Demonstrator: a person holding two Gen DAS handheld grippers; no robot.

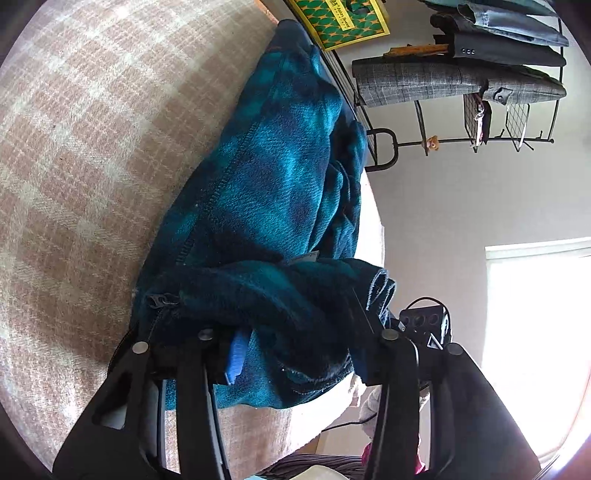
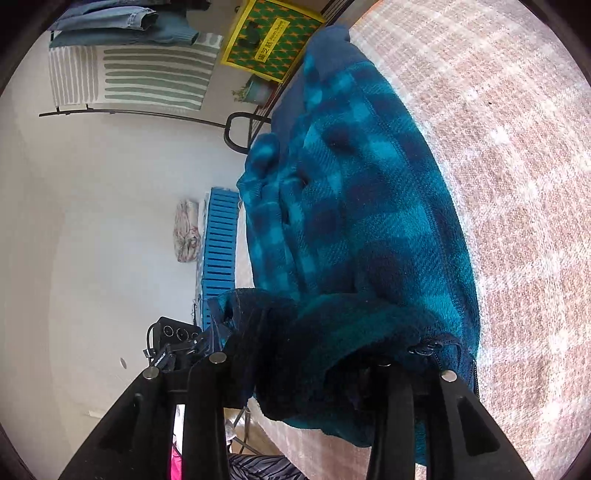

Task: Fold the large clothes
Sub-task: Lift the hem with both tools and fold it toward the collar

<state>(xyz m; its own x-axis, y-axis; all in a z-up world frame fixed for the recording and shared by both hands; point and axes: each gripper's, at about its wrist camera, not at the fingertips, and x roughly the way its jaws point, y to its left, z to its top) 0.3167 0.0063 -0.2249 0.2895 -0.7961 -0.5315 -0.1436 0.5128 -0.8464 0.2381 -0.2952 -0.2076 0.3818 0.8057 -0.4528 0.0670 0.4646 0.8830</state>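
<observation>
Left wrist view: a teal-and-navy plaid fleece jacket [image 1: 266, 192] lies on a pink-and-cream plaid blanket [image 1: 81, 155], which looks like a bed cover. The jacket's near edge, w/ the zipper end [image 1: 162, 301], is bunched and lifted over the left hand-held gripper [image 1: 295, 354]. Fleece fills the gap between the two black fingers and hides the tips, so can't tell whether it is clamped or just draped. A blue pad [image 1: 236, 356] shows by the left finger. Beyond the bed edge: a clothes rack [image 1: 461, 81] w/ a grey check blazer, a yellow-green box [image 1: 343, 22], and a bright window at right.

Right wrist view: same jacket [image 2: 354, 206], seen from the other side, on the blanket [image 2: 517, 184]. The right hand-held gripper [image 2: 303, 376] has dark fleece heaped across its fingers; the zipper pull [image 2: 424, 349] sits just beside the right finger. Tips buried again, so grip state can't be read. Bkgd: a blue slatted crate [image 2: 221, 240], a striped cloth [image 2: 129, 74] hanging on a rail, and the other gripper's camera [image 2: 173, 332] close at left.

Judgement: the step looks like carrying the near hem over toward the far end. To do it well, keep both grippers level and equally far apart so the edge stays taut, lay corners square on the far edge, then let go only once the fleece rests flat; thick pile will spring back if dropped early.
</observation>
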